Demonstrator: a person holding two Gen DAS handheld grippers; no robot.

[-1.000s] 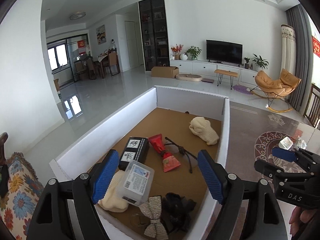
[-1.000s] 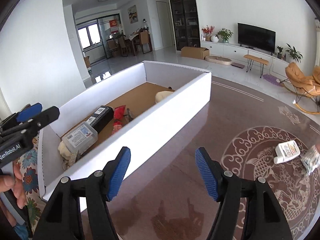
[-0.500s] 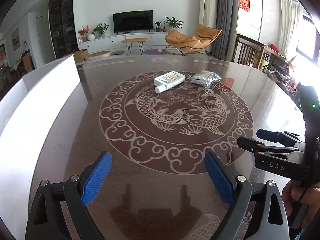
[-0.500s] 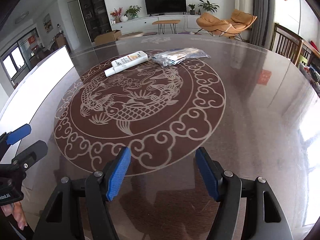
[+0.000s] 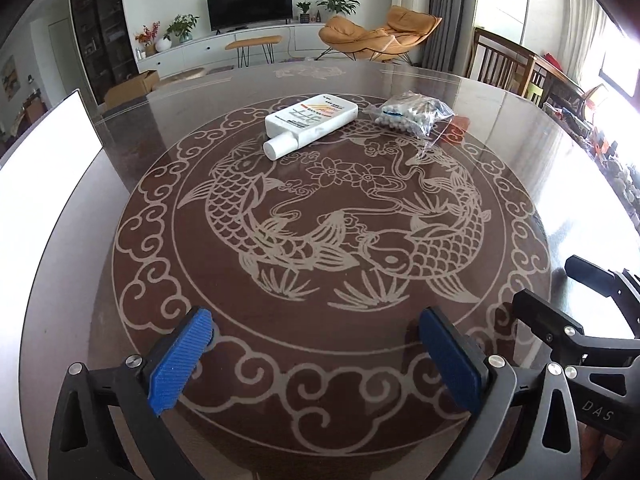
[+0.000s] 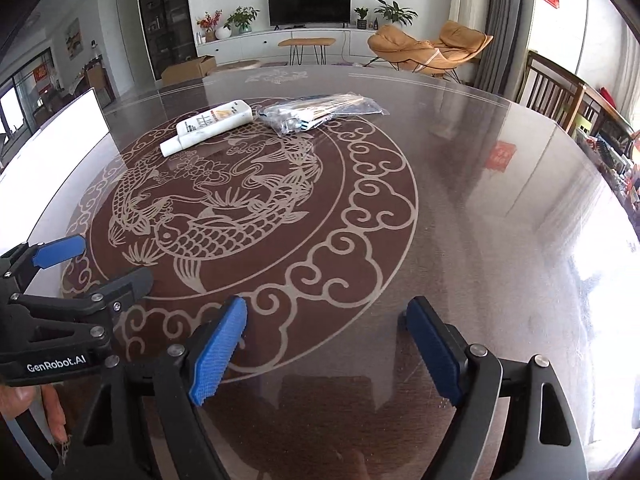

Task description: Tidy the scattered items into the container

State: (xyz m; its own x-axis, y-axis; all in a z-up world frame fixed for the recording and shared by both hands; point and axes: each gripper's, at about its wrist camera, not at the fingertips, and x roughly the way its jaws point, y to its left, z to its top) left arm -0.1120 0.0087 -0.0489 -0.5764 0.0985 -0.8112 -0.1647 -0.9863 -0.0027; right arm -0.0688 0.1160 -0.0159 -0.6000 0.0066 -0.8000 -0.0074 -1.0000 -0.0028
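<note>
A dark brown bench (image 5: 520,128) with a glossy top fills both views; it carries a pale inlaid round motif of two carp ringed by cloud scrolls, and it mirrors the window light at the right of the frame.

In the left wrist view the left gripper (image 5: 316,354) sits at the bottom centre, its blue-padded jaws spread wide with nothing between them, over the lower rim of the motif. The right gripper (image 5: 560,292) shows at the lower right edge of that frame, seen side-on.

In the right wrist view the right gripper (image 6: 326,344) is at the bottom centre, jaws likewise wide and empty, and the left gripper (image 6: 80,264) enters from the lower left edge.

A white bottle (image 5: 312,122) lies on its side in the upper middle of the left view, cap toward the lower left, on the far rim of the motif. Just beside it, to its right, lies a clear bag (image 5: 412,114) of small items; whether the two touch I cannot tell. In the right view the bottle (image 6: 212,124) and bag (image 6: 320,114) lie in the upper left of centre. Both are well apart from either gripper.

The white box (image 5: 40,184) stands along the left edge of the frame; only its outer wall shows.

Beyond the bench: a television (image 5: 248,10) on a white wall above a low white cabinet, potted plants, an orange lounge chair (image 5: 376,38), grey curtains, and wooden chairs at the upper right.
</note>
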